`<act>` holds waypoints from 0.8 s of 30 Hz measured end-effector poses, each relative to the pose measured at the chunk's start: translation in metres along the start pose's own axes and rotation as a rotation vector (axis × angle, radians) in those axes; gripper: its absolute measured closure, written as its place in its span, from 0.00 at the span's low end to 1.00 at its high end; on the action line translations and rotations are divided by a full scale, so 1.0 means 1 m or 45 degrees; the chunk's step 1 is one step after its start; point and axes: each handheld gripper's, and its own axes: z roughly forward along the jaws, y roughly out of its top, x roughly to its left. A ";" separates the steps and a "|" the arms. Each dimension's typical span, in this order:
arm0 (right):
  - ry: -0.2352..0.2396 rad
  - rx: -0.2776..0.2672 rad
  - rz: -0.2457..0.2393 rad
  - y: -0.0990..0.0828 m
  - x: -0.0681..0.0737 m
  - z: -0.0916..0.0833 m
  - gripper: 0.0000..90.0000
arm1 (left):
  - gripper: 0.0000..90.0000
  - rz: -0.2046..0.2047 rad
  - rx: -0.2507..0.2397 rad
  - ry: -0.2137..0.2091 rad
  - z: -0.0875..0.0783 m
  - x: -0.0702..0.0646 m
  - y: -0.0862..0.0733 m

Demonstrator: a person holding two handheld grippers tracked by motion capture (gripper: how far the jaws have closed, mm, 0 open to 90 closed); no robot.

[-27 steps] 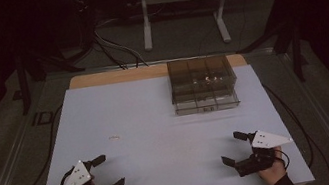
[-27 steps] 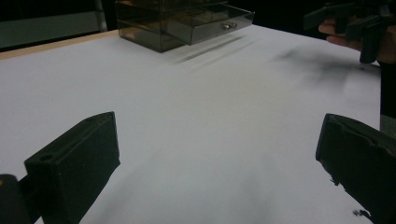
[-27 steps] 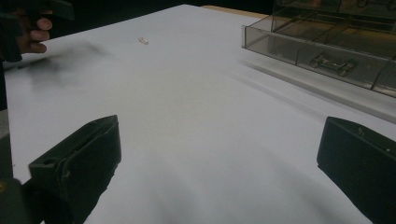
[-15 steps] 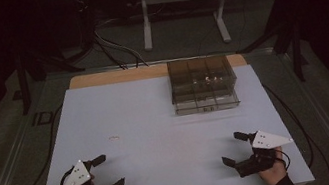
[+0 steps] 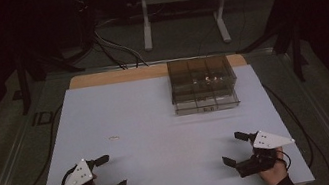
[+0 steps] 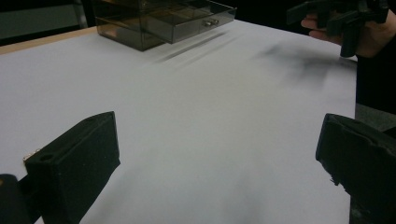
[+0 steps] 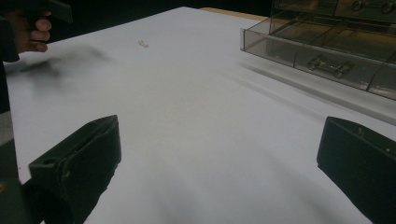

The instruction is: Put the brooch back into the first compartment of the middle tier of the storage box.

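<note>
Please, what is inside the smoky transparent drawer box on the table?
The drawer box is split into compartments. Small pale things glint in an upper one; what they are is unclear. The pulled-out bottom drawer looks empty, though its tinted walls may hide something.

The table (image 5: 157, 124) has a plain pale lilac-white top with a light wooden strip along its far edge. The drawer box (image 5: 203, 85) is smoky brown and see-through. Both the left gripper (image 5: 106, 174) and the right gripper (image 5: 232, 148) are black, each with a light grey plate on top. The small object (image 5: 114, 137) on the table is pale.
</note>
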 end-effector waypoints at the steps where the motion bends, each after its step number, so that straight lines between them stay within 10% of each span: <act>1: 0.000 -0.001 -0.002 0.000 0.000 0.000 0.00 | 0.00 -0.003 0.001 -0.008 0.000 0.000 0.000; 24: 0.003 -0.007 0.006 0.001 0.001 0.001 0.00 | 0.00 0.011 -0.020 -0.057 0.003 0.005 0.022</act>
